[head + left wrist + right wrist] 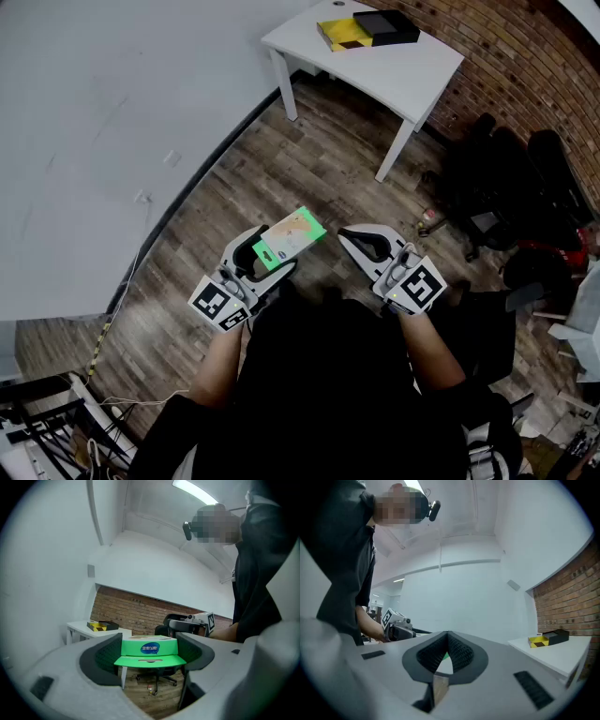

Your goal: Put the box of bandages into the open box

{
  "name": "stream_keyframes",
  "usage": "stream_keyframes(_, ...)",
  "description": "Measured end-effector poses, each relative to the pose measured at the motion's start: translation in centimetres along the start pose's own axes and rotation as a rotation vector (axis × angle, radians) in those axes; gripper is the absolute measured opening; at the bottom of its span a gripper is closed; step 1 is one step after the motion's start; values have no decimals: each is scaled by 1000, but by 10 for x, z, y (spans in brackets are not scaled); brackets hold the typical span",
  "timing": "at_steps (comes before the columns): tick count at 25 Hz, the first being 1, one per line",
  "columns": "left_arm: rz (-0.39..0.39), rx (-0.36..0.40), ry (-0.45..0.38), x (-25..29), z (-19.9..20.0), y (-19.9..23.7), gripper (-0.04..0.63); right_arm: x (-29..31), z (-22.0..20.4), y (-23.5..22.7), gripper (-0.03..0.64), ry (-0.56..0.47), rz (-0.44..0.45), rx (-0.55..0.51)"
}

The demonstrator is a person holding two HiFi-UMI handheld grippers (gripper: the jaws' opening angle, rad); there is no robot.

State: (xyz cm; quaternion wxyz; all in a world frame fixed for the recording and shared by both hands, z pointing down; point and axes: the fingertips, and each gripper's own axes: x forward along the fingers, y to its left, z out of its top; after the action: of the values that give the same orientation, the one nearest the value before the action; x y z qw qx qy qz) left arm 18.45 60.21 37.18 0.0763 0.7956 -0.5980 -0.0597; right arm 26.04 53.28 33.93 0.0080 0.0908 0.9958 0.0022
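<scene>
1. A wood-plank floor (309, 159) runs to a brick wall (511, 56). The white desk (412, 75) stands well away from the person and carries the yellow-and-black open box (345, 35), with a black piece (387, 24) against it.
2. The left claw (279, 249) grasps the green box of bandages (295, 234) by its sides, level, in the air near the body.
3. The right claw (352, 236) is clenched on nothing.
4. Carry the carton level without squeezing harder. Centre it over the open box, lower it inside, then release.
</scene>
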Motion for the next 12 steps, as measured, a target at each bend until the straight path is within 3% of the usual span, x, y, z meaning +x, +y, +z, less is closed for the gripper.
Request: stream_keyframes(12,14,-26,-31,11,2,-12,351,-20,-3,-8,5,-7,-12,9)
